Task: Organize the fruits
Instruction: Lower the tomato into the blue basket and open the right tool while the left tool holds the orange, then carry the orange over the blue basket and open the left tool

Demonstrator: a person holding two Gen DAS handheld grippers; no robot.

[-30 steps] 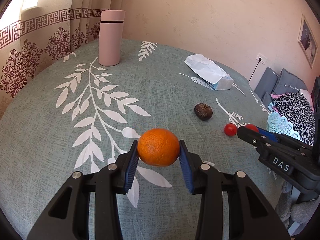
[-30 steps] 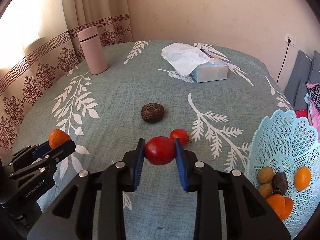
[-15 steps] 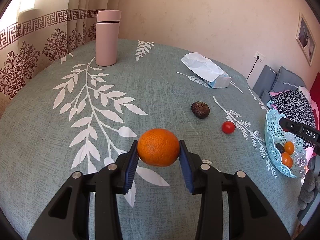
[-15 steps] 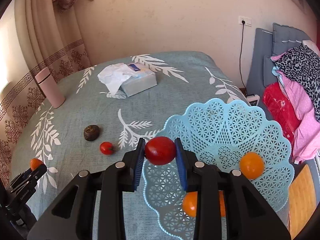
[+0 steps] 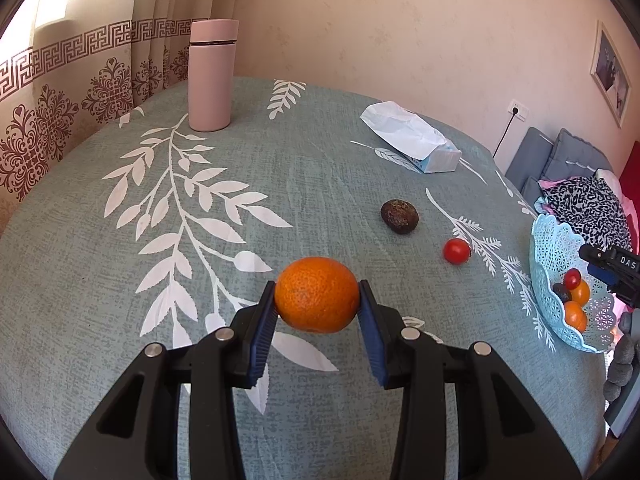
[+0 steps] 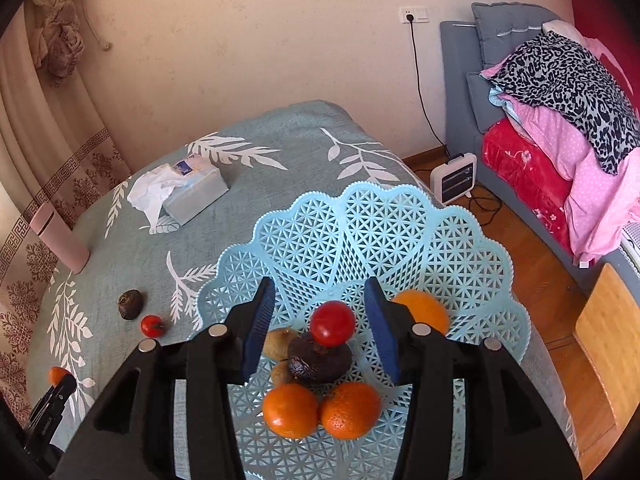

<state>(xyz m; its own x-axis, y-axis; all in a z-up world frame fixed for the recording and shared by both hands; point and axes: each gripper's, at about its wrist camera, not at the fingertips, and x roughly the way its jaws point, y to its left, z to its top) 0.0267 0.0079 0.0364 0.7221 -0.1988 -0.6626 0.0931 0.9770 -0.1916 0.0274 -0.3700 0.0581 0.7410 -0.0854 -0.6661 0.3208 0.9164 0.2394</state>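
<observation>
We see a grey-green tablecloth (image 5: pixel 280 168) w/ white leaf sprigs. An orange mandarin (image 5: pixel 317 294) sits btwn blue pads (image 5: pixel 264 332) on the black left gripper (image 5: pixel 318 332). At 2 o'clock from it: a dark brown fruit (image 5: pixel 399 216) and a red tomato (image 5: pixel 456 251). At 11 o'clock, a pale pink flask (image 5: pixel 211 76); behind it a cream curtain (image 5: pixel 60 92) w/ maroon key-pattern band and medallions. The basket (image 6: pixel 400 224) is light blue lattice (scalloped rim), holding orange, brown, tan and red fruit, incl. a red tomato (image 6: pixel 332 323) btwn the right gripper (image 6: pixel 320 320)'s blue pads. At 1 o'clock, black-and-grey leopard-print cloth (image 6: pixel 568 80) over pink and red bedding.
</observation>
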